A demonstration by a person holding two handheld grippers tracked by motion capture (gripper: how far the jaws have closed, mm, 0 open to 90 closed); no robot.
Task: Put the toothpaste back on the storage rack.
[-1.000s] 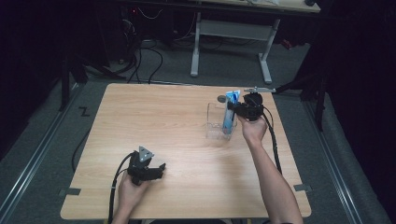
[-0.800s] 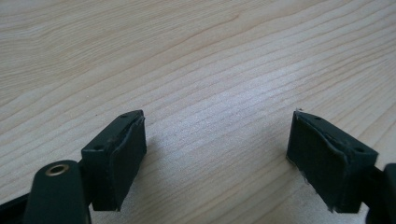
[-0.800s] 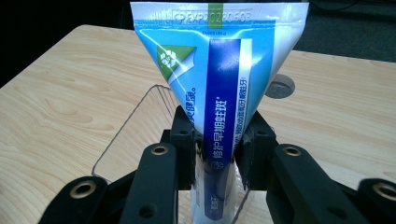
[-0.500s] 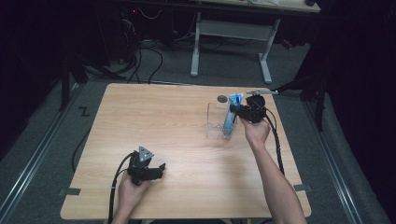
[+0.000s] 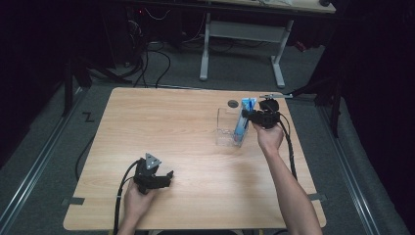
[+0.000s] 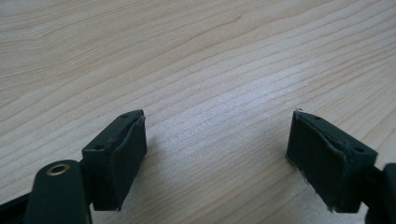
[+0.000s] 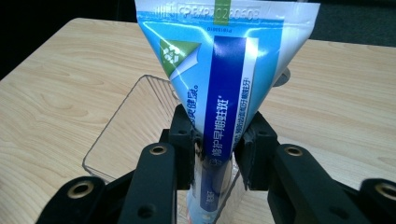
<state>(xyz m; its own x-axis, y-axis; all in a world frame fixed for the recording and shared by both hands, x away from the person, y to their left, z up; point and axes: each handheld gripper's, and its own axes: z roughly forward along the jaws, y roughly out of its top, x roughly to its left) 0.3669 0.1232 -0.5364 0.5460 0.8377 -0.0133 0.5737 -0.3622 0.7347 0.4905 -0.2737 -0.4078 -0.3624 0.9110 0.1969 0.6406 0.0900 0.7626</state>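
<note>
While my right claw pinches the tube mid-body, upright in the clear box, it feels light, soft, slick; grip near the crimp; left claw wide, empty.

The right gripper has its black jaws closed on a blue-and-white toothpaste tube, crimped end up — its lower end stands inside a clear plastic box on the wooden table, apparently touching the bottom.
</note>
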